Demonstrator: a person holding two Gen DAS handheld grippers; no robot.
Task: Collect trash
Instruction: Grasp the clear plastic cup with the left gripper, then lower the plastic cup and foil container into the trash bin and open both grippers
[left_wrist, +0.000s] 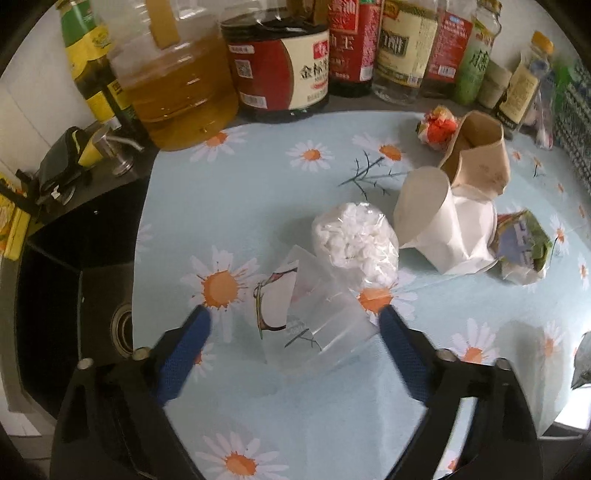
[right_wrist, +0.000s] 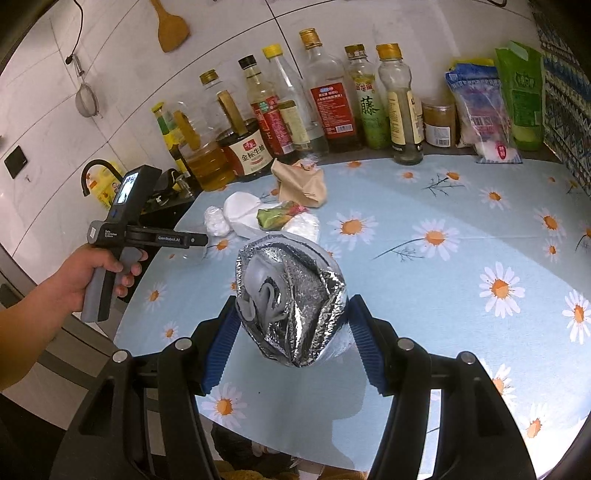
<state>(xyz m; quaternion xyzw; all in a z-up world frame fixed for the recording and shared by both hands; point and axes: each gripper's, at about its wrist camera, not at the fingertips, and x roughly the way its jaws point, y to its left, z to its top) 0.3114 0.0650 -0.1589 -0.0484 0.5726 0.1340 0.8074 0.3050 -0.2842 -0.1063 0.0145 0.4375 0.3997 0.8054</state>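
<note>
In the left wrist view my left gripper (left_wrist: 293, 314) is open, its blue fingers on either side of a crushed clear plastic cup (left_wrist: 310, 325) lying on the daisy tablecloth (left_wrist: 240, 192). Behind it lie a clear bag of white tissue (left_wrist: 354, 236), a crushed white paper cup (left_wrist: 439, 225), a brown paper cup (left_wrist: 476, 155), a red-orange wrapper ball (left_wrist: 437, 127) and a green wrapper (left_wrist: 521, 245). In the right wrist view my right gripper (right_wrist: 291, 314) is shut on an open silver foil bag (right_wrist: 291, 302) above the table. The left gripper (right_wrist: 147, 236) shows at left.
Oil and sauce bottles (right_wrist: 288, 110) and bags (right_wrist: 480, 107) line the back wall. A dark sink (left_wrist: 74, 288) with a faucet lies left of the table. The trash pile (right_wrist: 273, 206) sits at the table's far left.
</note>
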